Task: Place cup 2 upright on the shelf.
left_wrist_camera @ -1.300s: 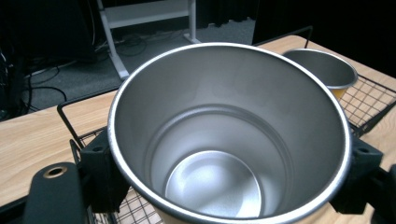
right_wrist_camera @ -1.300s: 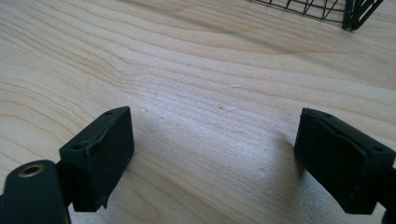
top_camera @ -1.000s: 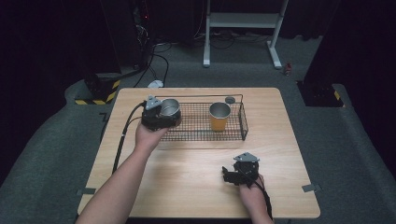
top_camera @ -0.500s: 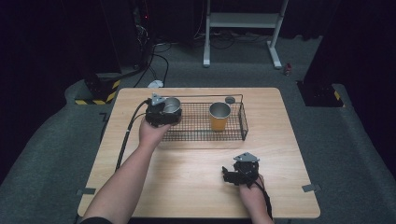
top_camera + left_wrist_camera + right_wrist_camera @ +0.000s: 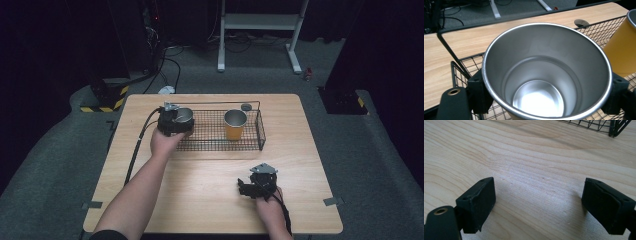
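A steel cup (image 5: 544, 75) sits between the jaws of my left gripper (image 5: 174, 122), which is shut on it; both black jaws press its sides. The cup (image 5: 183, 116) hangs over the left end of a black wire basket (image 5: 220, 145). An orange cup (image 5: 235, 124) with a steel rim stands upright in the right half of the basket, and its side (image 5: 621, 50) shows close to the held cup. My right gripper (image 5: 247, 188) rests low near the table's front right, jaws wide apart with bare wood (image 5: 536, 190) between them.
A small dark round hole (image 5: 246, 107) lies in the wooden table (image 5: 150, 200) behind the basket. The basket's corner (image 5: 616, 127) is beyond the right gripper. A white frame (image 5: 260, 25) stands on the grey floor past the table.
My left gripper has carried the steel cup slightly to the right and lower, over the basket's left end. The right gripper has stayed where it was.
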A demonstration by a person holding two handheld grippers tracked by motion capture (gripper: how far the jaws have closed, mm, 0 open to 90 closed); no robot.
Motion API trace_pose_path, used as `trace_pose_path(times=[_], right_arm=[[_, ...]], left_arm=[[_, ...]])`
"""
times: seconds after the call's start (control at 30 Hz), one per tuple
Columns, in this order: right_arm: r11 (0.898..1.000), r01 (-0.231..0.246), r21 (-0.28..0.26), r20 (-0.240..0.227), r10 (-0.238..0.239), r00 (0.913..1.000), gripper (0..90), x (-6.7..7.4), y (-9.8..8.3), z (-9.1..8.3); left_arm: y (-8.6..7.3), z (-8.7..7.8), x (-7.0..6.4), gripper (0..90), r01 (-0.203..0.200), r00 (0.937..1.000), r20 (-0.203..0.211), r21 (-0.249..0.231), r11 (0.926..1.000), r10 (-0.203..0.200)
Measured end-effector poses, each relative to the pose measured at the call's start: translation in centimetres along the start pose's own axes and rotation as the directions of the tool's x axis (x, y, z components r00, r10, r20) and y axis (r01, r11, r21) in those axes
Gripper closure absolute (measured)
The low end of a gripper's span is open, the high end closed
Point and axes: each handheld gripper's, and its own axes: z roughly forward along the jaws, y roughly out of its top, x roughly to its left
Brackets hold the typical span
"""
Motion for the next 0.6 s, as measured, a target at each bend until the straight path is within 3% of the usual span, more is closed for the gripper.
trace_pose_path(times=[0.4, 0.6], right_arm=[[1.0, 0.002, 0.0, -0.002, -0.002, 1.0, 12.1, 0.0, 0.0, 0.0], [1.0, 0.002, 0.0, -0.003, -0.002, 1.0, 12.1, 0.0, 0.0, 0.0]], left_arm=[[-0.9, 1.6, -0.4, 18.7, -0.007, 0.9999, -0.008, 0.109, 0.9941, 0.008], [-1.2, 2.0, -0.7, 18.7, -0.025, 0.9994, -0.019, 0.132, 0.9909, 0.027]])
